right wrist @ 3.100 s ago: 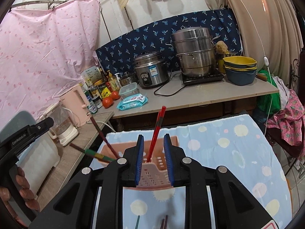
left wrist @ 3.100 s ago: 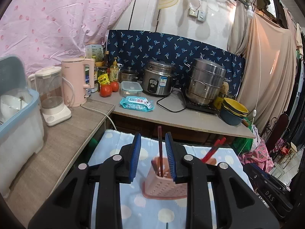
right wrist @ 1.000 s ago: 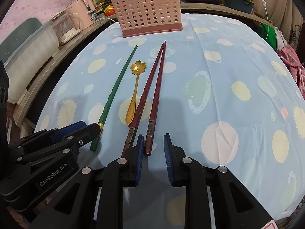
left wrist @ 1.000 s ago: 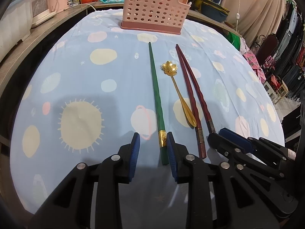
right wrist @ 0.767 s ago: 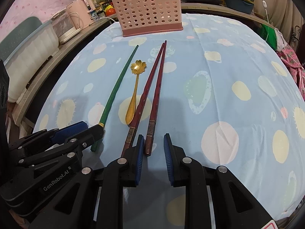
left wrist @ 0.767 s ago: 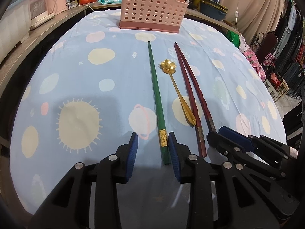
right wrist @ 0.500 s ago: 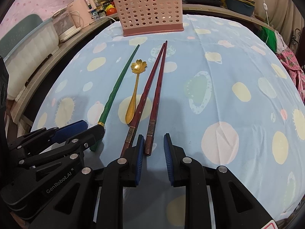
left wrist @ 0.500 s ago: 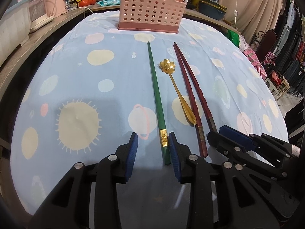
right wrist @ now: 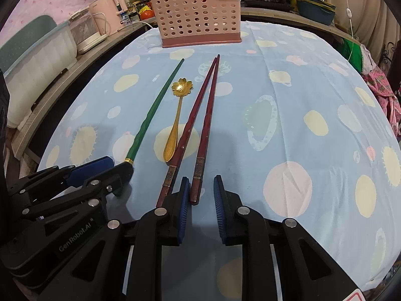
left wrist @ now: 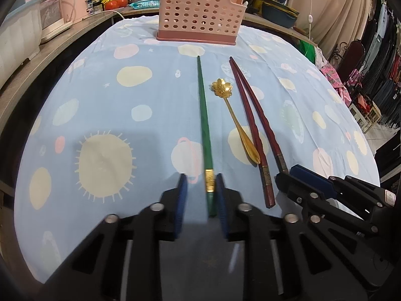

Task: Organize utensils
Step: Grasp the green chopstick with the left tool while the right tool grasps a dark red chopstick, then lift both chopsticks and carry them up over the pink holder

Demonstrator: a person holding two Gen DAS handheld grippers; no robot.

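I have both tongs low at the near edge of the cloth, well short of the basket; everything still to be put away lies between me and it, with long axes running toward the basket.

My left tongs are open, the jaws standing either side of the butt end of the green chopstick; its gold band sits right in the gap, nearer the right pad; I cannot tell whether that pad already touches it. The stick points straight away from these tongs toward the basket, so closing here should take it end-on.

My right tongs are open too; the butt of the right-hand red chopstick lies in the gap, close against the left pad; its twin runs just outside that pad, and the two converge at their tips near the basket. I judge that is the risk: a careless squeeze could nudge or catch the second stick.

The gold spoon lies between green and red, flower bowl toward the basket, handle tip touching or nearly touching the inner red stick; neither tool is on it.

Basket-wise, left is lined up cleanest; I would close left first.
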